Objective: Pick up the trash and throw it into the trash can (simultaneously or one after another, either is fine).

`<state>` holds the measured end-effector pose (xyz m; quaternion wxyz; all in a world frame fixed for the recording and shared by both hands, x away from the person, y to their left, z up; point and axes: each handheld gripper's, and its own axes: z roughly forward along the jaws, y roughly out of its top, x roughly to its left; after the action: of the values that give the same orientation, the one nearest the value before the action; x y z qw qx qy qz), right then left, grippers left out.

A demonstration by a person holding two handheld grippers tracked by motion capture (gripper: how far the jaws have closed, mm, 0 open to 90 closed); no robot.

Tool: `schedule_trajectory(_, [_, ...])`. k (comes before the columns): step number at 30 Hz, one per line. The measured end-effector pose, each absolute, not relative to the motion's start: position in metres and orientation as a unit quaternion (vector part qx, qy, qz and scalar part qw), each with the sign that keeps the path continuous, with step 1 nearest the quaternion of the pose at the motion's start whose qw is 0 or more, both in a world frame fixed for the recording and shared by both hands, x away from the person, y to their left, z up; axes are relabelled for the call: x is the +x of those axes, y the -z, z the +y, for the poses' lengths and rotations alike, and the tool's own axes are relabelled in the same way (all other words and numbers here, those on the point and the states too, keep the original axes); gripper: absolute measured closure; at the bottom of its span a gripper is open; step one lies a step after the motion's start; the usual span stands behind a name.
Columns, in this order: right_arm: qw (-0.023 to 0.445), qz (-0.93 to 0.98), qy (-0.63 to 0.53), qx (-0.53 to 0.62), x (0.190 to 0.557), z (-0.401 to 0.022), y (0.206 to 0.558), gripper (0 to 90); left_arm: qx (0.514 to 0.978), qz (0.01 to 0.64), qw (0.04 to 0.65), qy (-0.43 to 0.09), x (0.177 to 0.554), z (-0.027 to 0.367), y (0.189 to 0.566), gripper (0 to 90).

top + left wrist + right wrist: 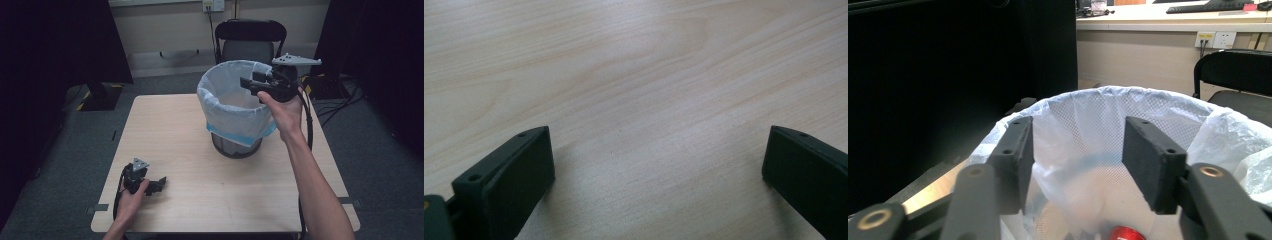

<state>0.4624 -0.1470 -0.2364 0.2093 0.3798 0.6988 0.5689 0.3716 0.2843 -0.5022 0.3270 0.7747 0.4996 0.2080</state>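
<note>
Two hand-held grippers showing. Right hand-held gripper is hovering over the lined bin at the table's one o'clock, jaws spread, nothing between; a red object is lying inside. Left hand-held gripper is resting at seven o'clock, jaws wide apart.

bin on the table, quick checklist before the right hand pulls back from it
1. Right gripper jaws open, nothing between them: ok.
2. Red thing lies inside the bin: ok.
3. Liner bag folded over the rim: ok.
4. Bin upright on the table: ok.
5. Left gripper open, resting on the table away from the bin: ok.
6. Cable free of the bin rim: cannot tell.
</note>
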Motion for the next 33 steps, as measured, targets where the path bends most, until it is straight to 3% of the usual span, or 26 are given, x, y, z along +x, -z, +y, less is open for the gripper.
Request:
schedule_trajectory(11, [0.206,0.704,-0.564,0.379,0.458,-0.153,0.239,31.4,0.775,0.500,0.327,-0.208,0.372,0.284,0.502,0.0])
schedule_trajectory(25, [0.214,0.701,-0.566,0.378,0.441,-0.166,0.245,25.4,0.775,0.500,0.327,-0.208,0.372,0.284,0.502,0.0])
schedule_trajectory(33, [0.231,0.695,-0.554,0.396,0.431,-0.178,0.247,26.4,0.774,0.500,0.326,-0.209,0.371,0.284,0.502,0.1])
